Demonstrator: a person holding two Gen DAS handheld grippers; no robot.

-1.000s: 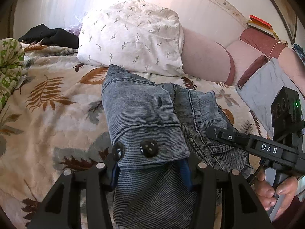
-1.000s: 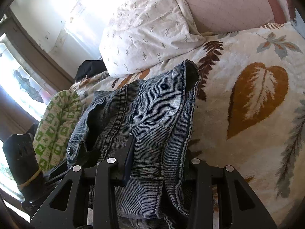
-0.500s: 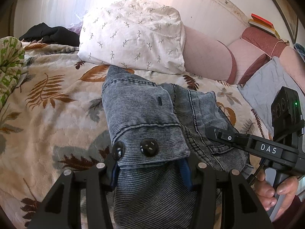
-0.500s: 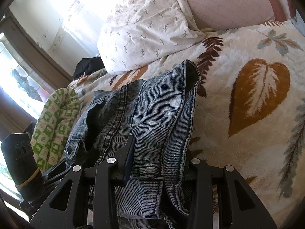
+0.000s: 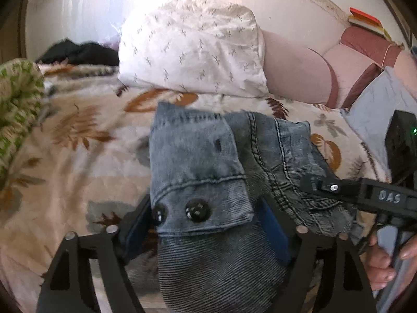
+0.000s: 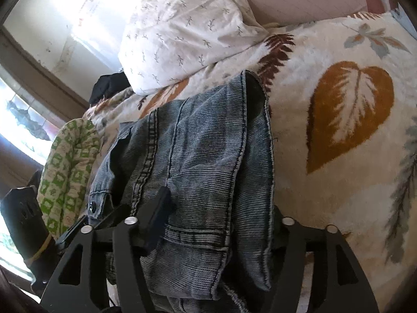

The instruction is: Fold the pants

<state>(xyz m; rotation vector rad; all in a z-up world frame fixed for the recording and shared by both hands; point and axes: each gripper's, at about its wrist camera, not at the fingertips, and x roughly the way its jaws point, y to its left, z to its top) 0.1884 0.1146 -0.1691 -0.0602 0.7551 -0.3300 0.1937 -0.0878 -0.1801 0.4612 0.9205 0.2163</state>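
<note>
Grey-blue washed denim pants (image 5: 198, 161) lie bunched on a leaf-print blanket (image 5: 78, 151). My left gripper (image 5: 206, 224) is shut on the pants at the waistband flap with two black buttons (image 5: 198, 210). My right gripper (image 6: 219, 224) is shut on the pants (image 6: 203, 156) at a seamed edge, with fabric draped over its fingers. The right gripper also shows in the left wrist view (image 5: 365, 195), at the right edge of the pants, held by a hand. The left gripper's body shows at the lower left of the right wrist view (image 6: 23, 221).
A white sprigged pillow (image 5: 192, 47) and a pink bolster (image 5: 294, 70) lie at the head of the bed. A green patterned cloth (image 5: 15, 109) and dark clothing (image 5: 78, 54) sit at the left. A grey pillow (image 5: 375, 114) lies at the right.
Both grippers have moved slightly forward and up with the pants held between them; the left wrist view is blurred by motion. Both grips are unchanged.
</note>
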